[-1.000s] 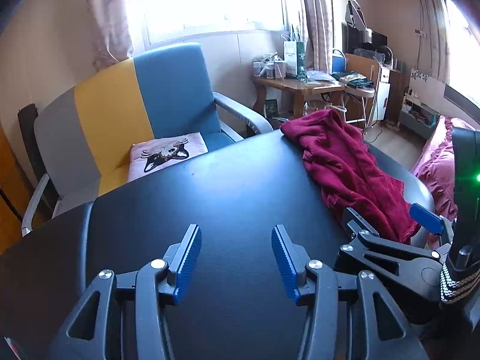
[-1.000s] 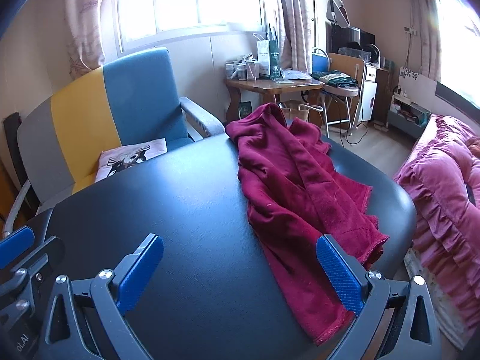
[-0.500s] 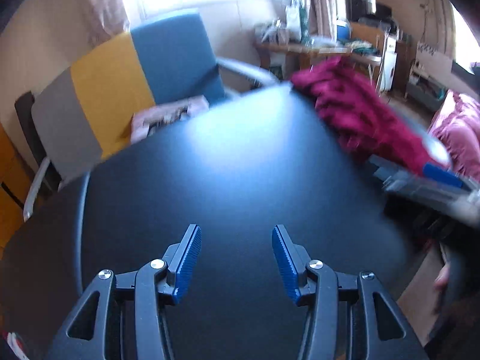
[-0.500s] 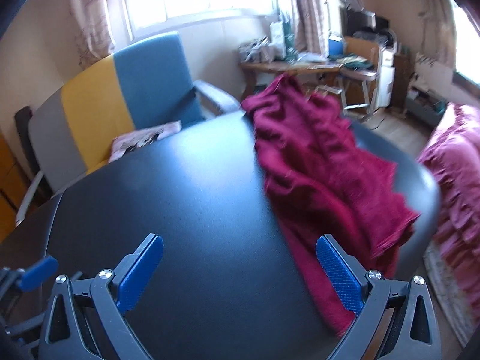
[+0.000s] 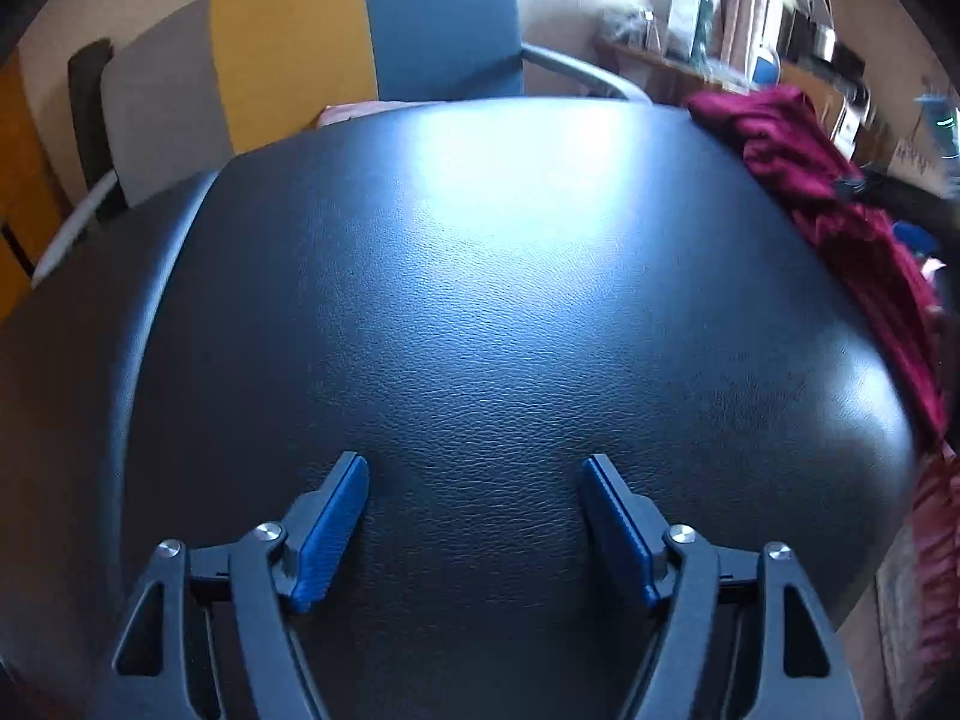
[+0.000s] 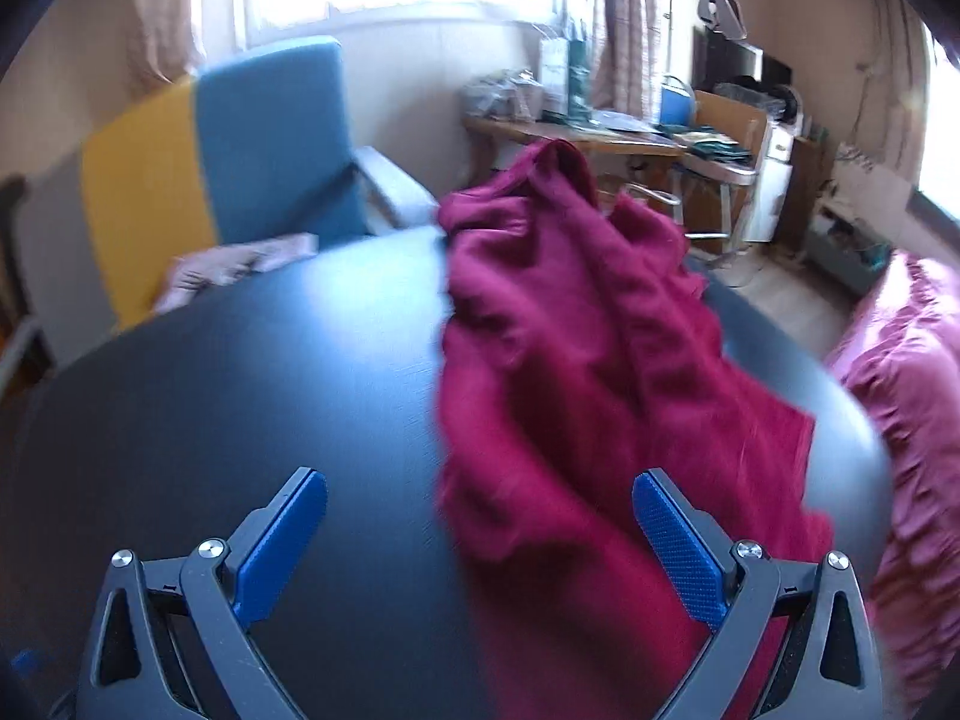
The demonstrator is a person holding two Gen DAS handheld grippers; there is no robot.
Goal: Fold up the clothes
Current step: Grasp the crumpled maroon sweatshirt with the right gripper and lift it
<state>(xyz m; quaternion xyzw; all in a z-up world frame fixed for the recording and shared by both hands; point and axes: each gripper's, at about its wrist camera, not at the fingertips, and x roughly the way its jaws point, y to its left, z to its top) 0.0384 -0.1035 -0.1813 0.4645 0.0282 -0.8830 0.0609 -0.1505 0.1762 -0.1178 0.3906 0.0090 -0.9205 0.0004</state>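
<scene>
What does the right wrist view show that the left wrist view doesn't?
Only the right wrist view: the right hand-held gripper, open, with the crumpled maroon garment lying under and ahead of it, and pink bedding.

Only the left wrist view: the left hand-held gripper, jaws opening over bare black table, nothing between them.

Both: the table, the garment, the blue-and-yellow chair.
</scene>
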